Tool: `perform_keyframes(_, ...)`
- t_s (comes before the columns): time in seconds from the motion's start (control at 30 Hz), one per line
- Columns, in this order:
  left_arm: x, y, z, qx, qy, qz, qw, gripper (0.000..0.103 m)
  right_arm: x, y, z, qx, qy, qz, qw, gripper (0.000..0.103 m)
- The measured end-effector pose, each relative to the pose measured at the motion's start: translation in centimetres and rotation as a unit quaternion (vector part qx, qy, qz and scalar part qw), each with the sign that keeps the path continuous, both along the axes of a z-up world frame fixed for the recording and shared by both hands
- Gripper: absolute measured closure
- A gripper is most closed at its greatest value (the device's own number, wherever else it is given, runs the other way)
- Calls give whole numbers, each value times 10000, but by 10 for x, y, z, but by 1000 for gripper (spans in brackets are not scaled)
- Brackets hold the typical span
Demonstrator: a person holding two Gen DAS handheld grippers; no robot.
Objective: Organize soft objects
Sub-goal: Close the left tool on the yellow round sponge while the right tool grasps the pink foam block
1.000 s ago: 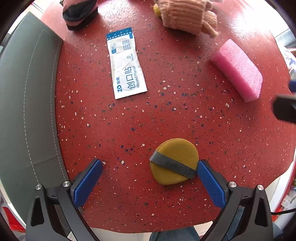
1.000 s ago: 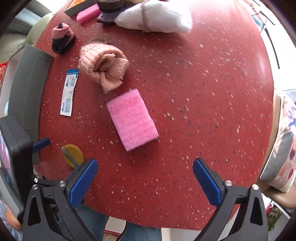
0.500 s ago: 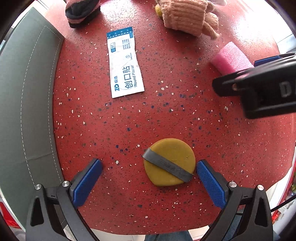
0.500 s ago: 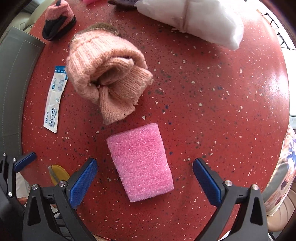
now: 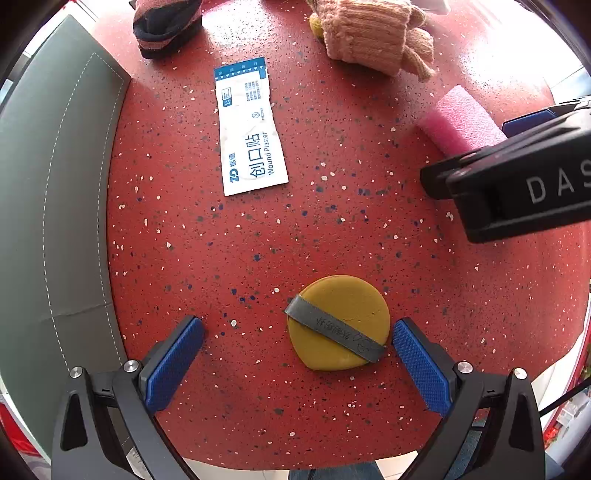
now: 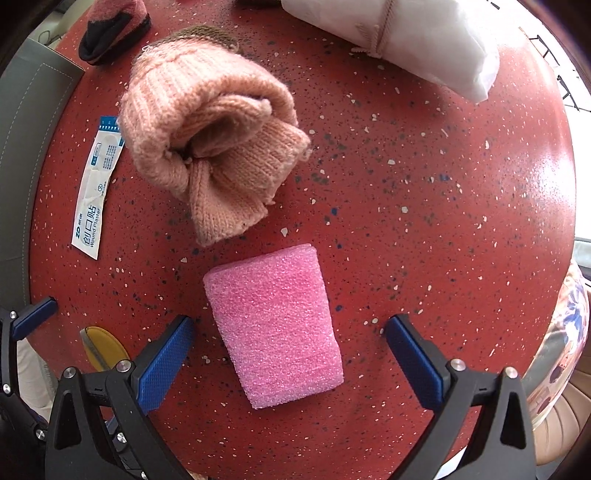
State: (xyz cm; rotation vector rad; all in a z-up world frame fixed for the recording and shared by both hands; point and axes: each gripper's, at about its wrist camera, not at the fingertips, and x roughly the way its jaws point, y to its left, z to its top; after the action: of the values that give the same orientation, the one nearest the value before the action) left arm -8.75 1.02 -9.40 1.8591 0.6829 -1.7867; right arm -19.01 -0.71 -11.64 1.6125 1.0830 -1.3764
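A pink foam block (image 6: 275, 325) lies on the red speckled table (image 6: 443, 184), between the blue pads of my open right gripper (image 6: 290, 354). It also shows in the left wrist view (image 5: 461, 120), partly behind the right gripper's black body (image 5: 517, 188). A round yellow puff with a grey strap (image 5: 338, 323) lies between the pads of my open left gripper (image 5: 297, 354), close to the right pad. A pink knitted glove bundle (image 6: 210, 140) lies just beyond the foam block.
A white wound-plaster packet (image 5: 251, 127) lies left of centre. A pink and black sock (image 5: 164, 24) sits far left. A white tied cloth bundle (image 6: 399, 37) lies at the far right. A grey stitched chair back (image 5: 51, 206) borders the table's left edge.
My right gripper has moved forward and down over the pink foam block, which now sits between its pads. The left gripper has hardly moved around the yellow puff.
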Motion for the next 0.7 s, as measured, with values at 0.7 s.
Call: perform_keyframes(0.7, -11, 4, 3, 362, -351, -243, 9984, 16, 9, 0, 10, 29, 69, 489, 9988, 38)
